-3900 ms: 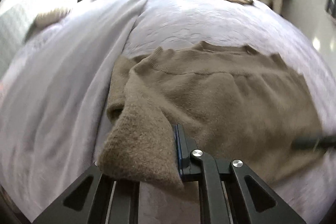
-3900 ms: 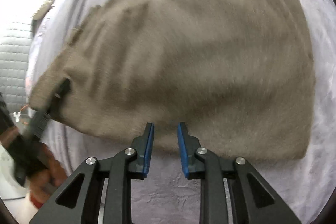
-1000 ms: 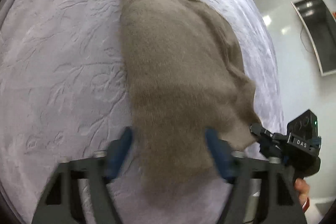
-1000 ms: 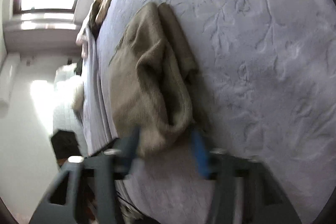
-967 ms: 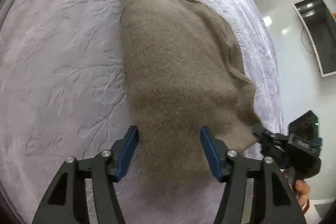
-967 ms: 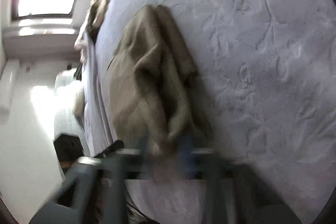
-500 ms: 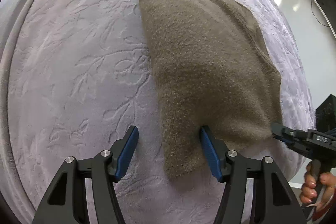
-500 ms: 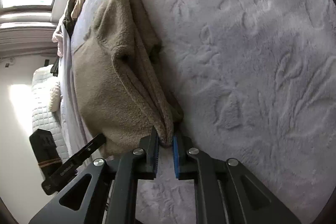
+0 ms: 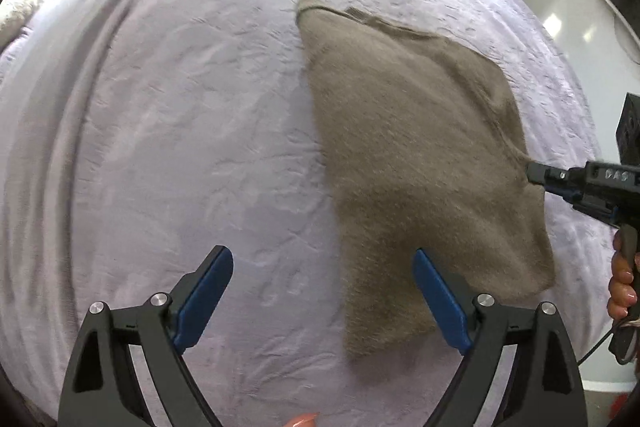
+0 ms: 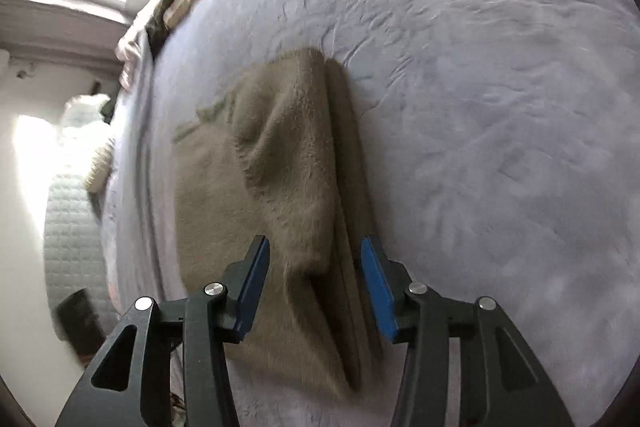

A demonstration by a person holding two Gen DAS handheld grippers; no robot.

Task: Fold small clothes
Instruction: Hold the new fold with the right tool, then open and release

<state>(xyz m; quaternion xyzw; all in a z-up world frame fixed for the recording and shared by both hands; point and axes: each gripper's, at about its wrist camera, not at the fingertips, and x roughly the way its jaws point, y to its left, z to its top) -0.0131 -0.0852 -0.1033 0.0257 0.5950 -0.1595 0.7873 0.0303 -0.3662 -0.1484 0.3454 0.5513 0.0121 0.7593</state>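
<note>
Both hand-held grippers — left [image 9: 322,299], right [image 10: 314,285] — just released the fuzzy tan sweater [image 9: 416,155], folded narrow.

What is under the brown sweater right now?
The brown sweater lies folded on the lilac bedspread, which shows all around it. Its own lower layers show at one edge; anything else beneath is covered.

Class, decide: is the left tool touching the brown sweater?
Cannot tell. In the left wrist view the left tool stands wide open, its right pad overlapping the brown sweater.
</note>
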